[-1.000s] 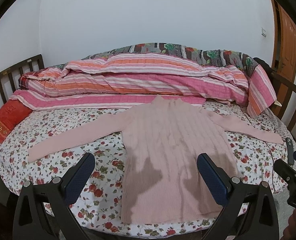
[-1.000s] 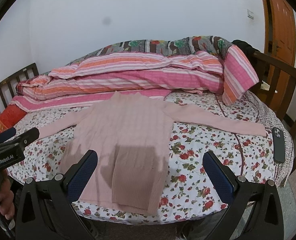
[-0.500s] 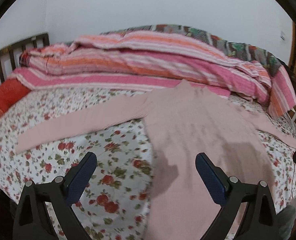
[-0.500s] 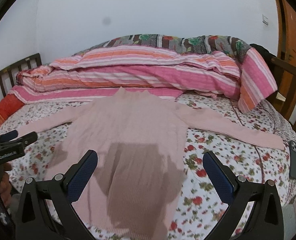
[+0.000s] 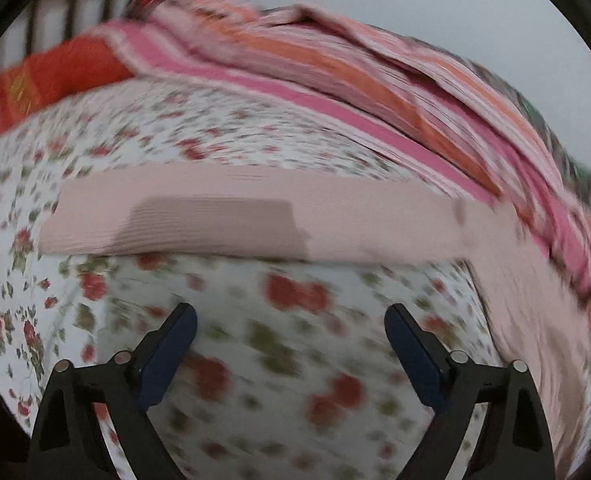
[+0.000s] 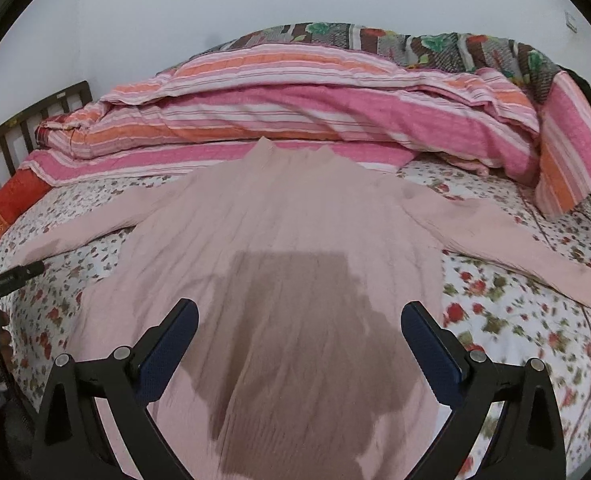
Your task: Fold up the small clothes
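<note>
Left wrist view: swung leftward and lower since half a second ago, now badly motion-blurred; gone from centre is the body of the pink sweater [image 5: 535,300], replaced by its outstretched sleeve [image 5: 215,220] lying flat across the floral bedsheet [image 5: 275,340]. Left hand-held gripper [image 5: 291,344] with jaws spread wide, nothing between them, hovering over bare sheet — sleeve ahead of the fingertips, apart from them, a block-shaped shadow falling on it. Red pillow [image 5: 55,80] at upper left by the wooden headboard [image 5: 75,4], striped quilt [image 5: 355,88] running behind the sleeve. Right wrist view: closer and lower over the bed than before, sweater [image 6: 295,240] filling more of the frame. Sweater spread flat, neck toward the striped quilt [image 6: 315,112], sleeves out to both sides. Right hand-held gripper [image 6: 299,340] wide open, empty — poised above the lower body of the sweater, dark shadow under and between the fingers; contact with the fabric not discernible. Left hand-held gripper [image 6: 15,280] just visible at far left edge, near the sleeve end.
</note>
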`<act>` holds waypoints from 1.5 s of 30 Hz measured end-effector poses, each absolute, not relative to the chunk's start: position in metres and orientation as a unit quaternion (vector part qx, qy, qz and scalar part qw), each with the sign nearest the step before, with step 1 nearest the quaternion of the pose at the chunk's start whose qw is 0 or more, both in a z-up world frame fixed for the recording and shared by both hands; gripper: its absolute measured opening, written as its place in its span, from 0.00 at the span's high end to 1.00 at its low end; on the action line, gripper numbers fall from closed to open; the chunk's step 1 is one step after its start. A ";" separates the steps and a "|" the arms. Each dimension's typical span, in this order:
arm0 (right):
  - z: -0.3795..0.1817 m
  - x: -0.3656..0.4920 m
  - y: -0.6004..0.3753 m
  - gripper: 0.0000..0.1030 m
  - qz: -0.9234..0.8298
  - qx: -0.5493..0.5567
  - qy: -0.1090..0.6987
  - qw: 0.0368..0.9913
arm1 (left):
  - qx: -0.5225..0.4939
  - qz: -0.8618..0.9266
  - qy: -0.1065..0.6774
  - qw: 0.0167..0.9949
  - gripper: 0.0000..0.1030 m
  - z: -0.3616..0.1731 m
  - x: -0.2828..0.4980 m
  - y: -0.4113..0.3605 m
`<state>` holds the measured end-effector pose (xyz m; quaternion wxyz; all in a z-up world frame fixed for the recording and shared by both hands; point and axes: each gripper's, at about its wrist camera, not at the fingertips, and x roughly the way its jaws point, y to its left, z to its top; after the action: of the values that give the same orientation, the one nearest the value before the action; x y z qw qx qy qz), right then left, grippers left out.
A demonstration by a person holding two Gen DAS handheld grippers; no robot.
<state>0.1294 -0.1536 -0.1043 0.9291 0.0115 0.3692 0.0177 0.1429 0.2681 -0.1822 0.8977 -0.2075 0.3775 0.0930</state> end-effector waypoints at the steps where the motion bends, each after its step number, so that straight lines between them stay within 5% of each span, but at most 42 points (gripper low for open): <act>1: -0.105 0.134 -0.155 0.03 0.019 0.013 0.369 0.929 | -0.224 0.100 0.373 0.895 0.16 -0.185 0.142 0.280; 10: -0.108 0.178 -0.169 0.03 0.013 0.015 0.367 0.930 | -0.317 0.173 0.316 0.877 0.45 -0.196 0.144 0.349; 13: -0.110 0.183 -0.180 0.03 0.010 0.021 0.365 0.931 | -0.290 0.205 0.334 0.873 0.62 -0.193 0.156 0.356; 15: -0.114 0.180 -0.192 0.03 0.004 0.036 0.359 0.933 | -0.262 0.220 0.329 0.880 0.93 -0.183 0.161 0.357; 22: -0.121 0.174 -0.240 0.03 -0.013 0.080 0.361 0.929 | -0.178 0.192 0.297 0.918 0.93 -0.120 0.188 0.303; 32: -0.114 0.150 -0.313 0.03 -0.038 0.154 0.330 0.931 | -0.018 -0.013 0.272 0.962 0.93 -0.036 0.259 0.055; 38: -0.108 0.131 -0.356 0.03 -0.069 0.176 0.310 0.932 | 0.055 -0.110 0.277 0.953 0.93 -0.046 0.273 -0.100; 45: -0.107 0.122 -0.378 0.03 -0.058 0.202 0.308 0.928 | 0.064 -0.189 0.344 0.918 0.90 -0.112 0.272 -0.187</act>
<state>0.1216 -0.3780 -0.1071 0.9279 0.2019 0.3081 -0.0582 0.2720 -0.1871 -0.1122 0.9176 0.0644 0.3437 -0.1892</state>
